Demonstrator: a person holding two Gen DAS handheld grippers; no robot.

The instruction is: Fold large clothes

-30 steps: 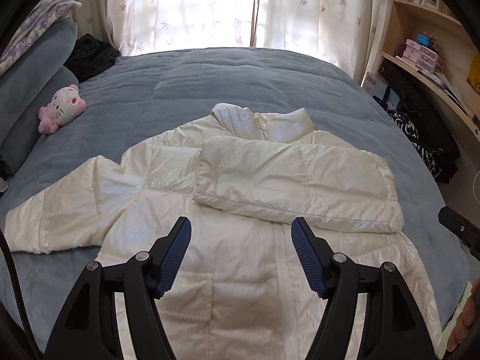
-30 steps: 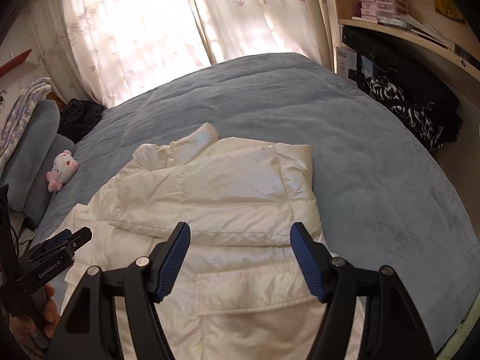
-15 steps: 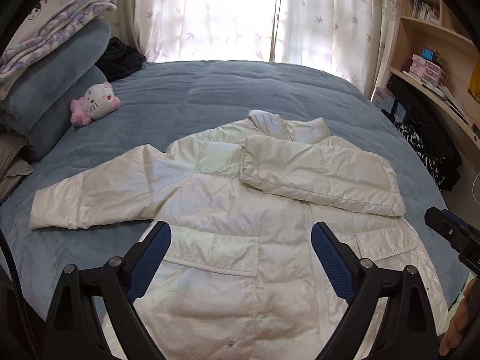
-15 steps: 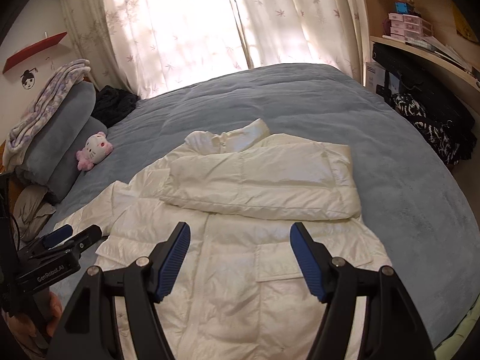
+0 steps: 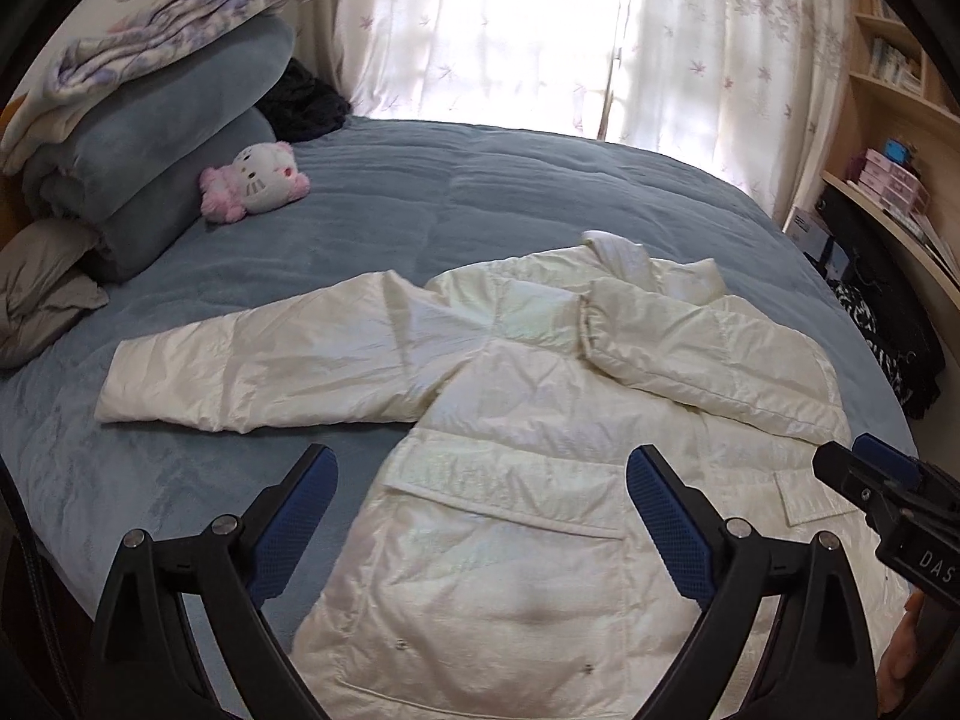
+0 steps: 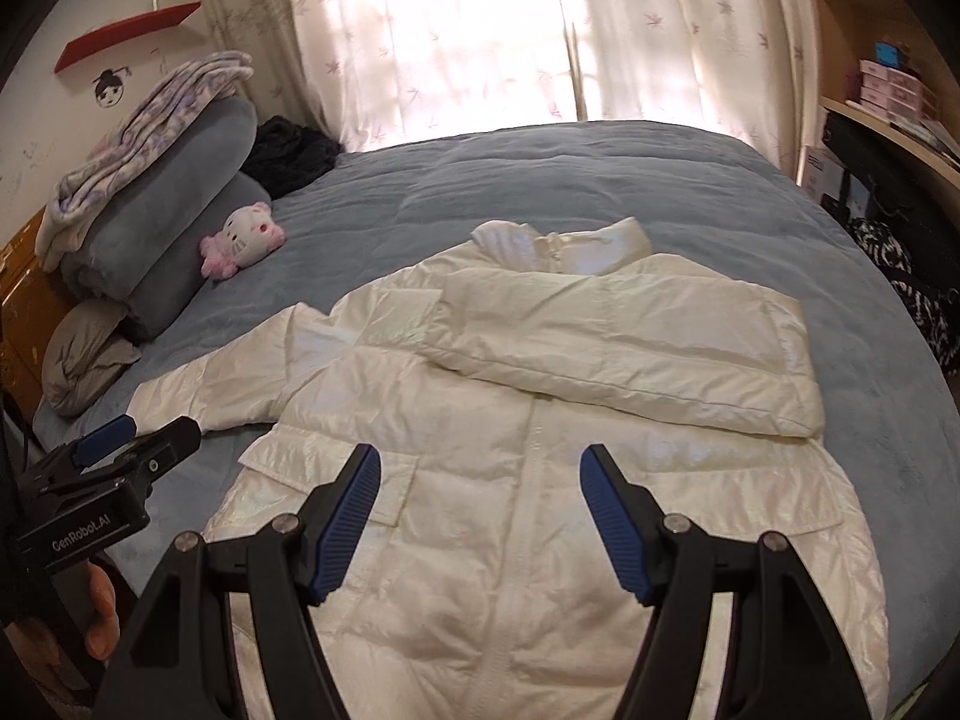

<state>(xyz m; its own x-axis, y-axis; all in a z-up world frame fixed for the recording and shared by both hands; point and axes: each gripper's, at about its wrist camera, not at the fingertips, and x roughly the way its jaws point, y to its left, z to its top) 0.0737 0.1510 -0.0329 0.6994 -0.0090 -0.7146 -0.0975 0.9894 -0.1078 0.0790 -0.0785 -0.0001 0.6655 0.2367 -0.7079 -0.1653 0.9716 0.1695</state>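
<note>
A white puffer jacket (image 5: 510, 540) lies face up on the blue bed, collar toward the window. Its right sleeve (image 5: 708, 354) is folded across the chest, while the left sleeve (image 5: 270, 366) stretches out flat to the left. My left gripper (image 5: 480, 462) hovers open and wide over the jacket's lower left side, with nothing between its fingers. My right gripper (image 6: 480, 456) hangs open above the zipper line of the jacket (image 6: 540, 480), touching nothing. Each gripper shows at the edge of the other's view: the right gripper (image 5: 870, 468) and the left gripper (image 6: 138, 444).
The blue duvet (image 5: 480, 198) covers the bed. Stacked pillows and a folded blanket (image 5: 150, 168) sit at the left, with a pink and white plush toy (image 5: 255, 180) beside them. Dark clothing (image 5: 306, 102) lies by the curtains. Shelves and bags (image 5: 888, 300) line the right side.
Both grippers have drawn back from the jacket and shifted left, so more of the hem and the spread sleeve shows. The left jaws have widened. The jacket has not moved.
</note>
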